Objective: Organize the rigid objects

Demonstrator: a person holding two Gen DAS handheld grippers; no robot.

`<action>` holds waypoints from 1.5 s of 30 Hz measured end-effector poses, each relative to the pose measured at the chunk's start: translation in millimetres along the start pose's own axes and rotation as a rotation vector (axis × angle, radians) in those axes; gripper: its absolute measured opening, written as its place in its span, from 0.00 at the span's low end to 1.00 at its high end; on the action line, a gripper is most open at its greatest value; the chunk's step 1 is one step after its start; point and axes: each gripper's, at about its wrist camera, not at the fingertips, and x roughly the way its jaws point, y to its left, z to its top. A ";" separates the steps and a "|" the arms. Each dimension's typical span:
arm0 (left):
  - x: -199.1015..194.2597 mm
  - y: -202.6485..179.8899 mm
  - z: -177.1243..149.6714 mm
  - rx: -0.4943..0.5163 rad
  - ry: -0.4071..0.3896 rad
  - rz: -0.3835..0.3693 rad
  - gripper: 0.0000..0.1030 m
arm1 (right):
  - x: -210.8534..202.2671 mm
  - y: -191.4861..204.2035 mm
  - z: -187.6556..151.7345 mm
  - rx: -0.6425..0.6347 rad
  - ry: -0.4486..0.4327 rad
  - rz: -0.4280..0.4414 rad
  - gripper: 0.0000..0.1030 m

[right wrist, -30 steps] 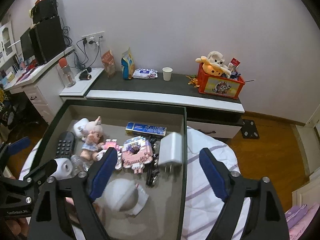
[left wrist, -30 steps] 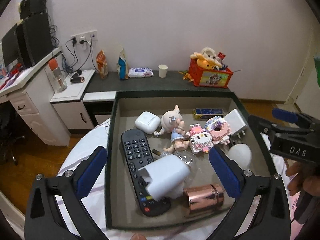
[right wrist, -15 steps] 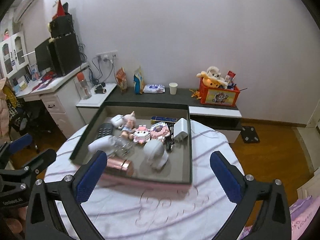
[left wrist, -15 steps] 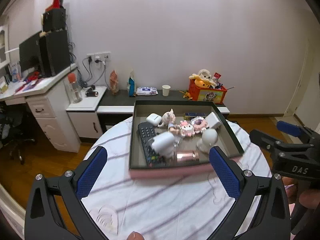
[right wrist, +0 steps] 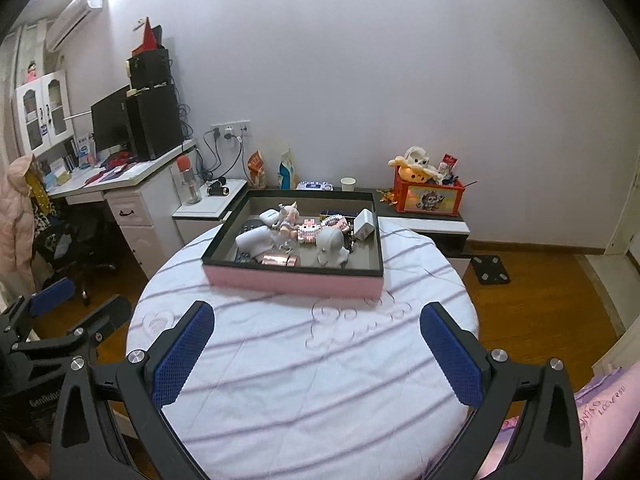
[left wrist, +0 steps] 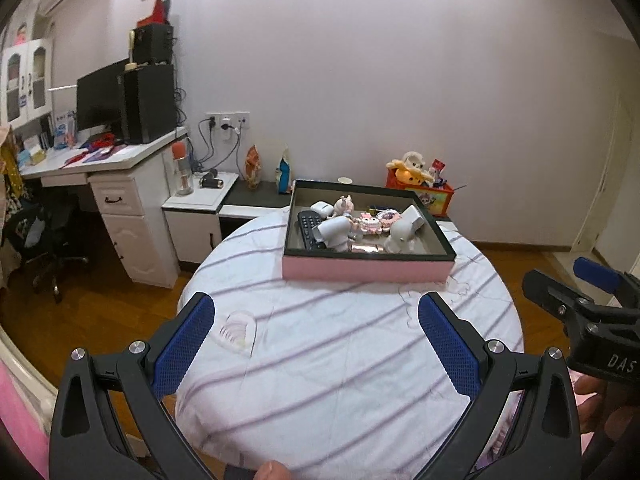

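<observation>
The left gripper (left wrist: 316, 344) is held with its blue-padded jaws spread wide and nothing between them, above the near part of a round table (left wrist: 348, 360) covered in a white cloth with pale purple stripes. The right gripper (right wrist: 318, 346) is likewise seen fully spread and empty, over the same cloth; it is also caught at the right edge of the left wrist view, with part of a hand (left wrist: 600, 412) below it. Well apart from both grippers, on the far half of the table, a shallow box (left wrist: 366, 270) with pink outer walls and a dark rim is set. Inside it the rigid objects are gathered: a black remote control (left wrist: 307, 226), a white case (left wrist: 322, 208), a small doll (left wrist: 345, 206), pink block figures (left wrist: 378, 220), a white charger (left wrist: 414, 216), a copper-coloured cylinder (left wrist: 365, 248) near the front wall, and rounded white items. Behind the table a low dark-topped cabinet (right wrist: 424, 220) is noted, carrying a red toy crate (right wrist: 428, 196) and a paper cup (right wrist: 348, 184). A white desk (right wrist: 120, 184) with a monitor is seen at the left.
</observation>
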 end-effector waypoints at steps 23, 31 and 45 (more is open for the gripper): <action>-88.6 -28.9 -57.2 0.101 -0.003 0.057 1.00 | -85.8 3.2 -67.5 0.060 -0.089 -0.004 1.00; -99.6 -20.0 -53.3 0.064 -0.027 0.048 1.00 | -89.6 4.1 -67.0 0.063 -0.101 0.000 1.00; -100.1 -18.0 -53.5 0.064 -0.030 0.094 1.00 | -92.5 2.8 -66.9 0.067 -0.109 0.001 1.00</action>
